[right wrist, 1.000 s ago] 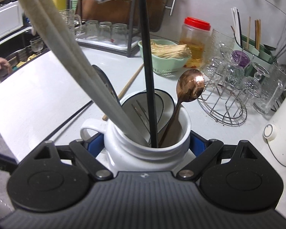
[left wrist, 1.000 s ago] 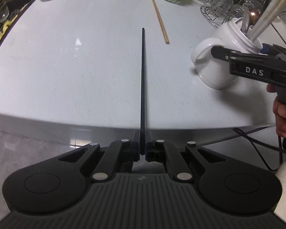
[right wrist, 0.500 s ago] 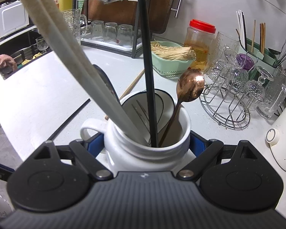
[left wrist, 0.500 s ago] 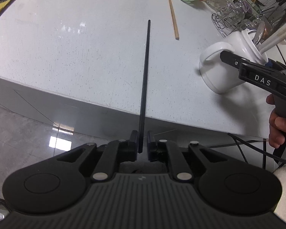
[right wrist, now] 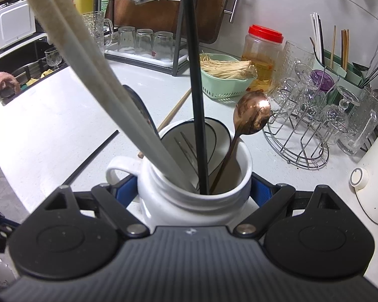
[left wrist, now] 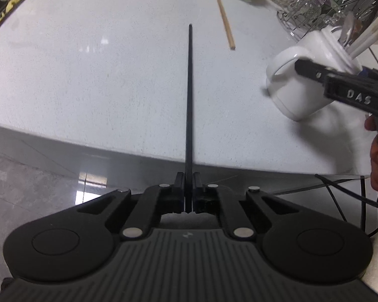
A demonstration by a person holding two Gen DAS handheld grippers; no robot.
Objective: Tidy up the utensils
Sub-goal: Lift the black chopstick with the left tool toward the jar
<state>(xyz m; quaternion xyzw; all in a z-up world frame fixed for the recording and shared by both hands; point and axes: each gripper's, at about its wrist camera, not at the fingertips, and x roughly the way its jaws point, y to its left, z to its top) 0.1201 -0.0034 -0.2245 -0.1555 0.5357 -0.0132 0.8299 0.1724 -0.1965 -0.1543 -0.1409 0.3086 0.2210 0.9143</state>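
Two grippers | left gripper (left wrist: 188,188) pinching black chopstick (left wrist: 189,100) | right gripper (right wrist: 194,188) clamping white mug (right wrist: 189,198)

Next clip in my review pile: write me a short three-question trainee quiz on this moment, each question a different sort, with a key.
1. True or false: the left claw is shut on the black chopstick.
2. Multiple choice: what does the right claw grip? A) the green basket B) the white jar C) the glass rack
3. Fill in: the wooden chopstick lies on the ____, held by no claw.

Key: 1 true; 2 B; 3 countertop
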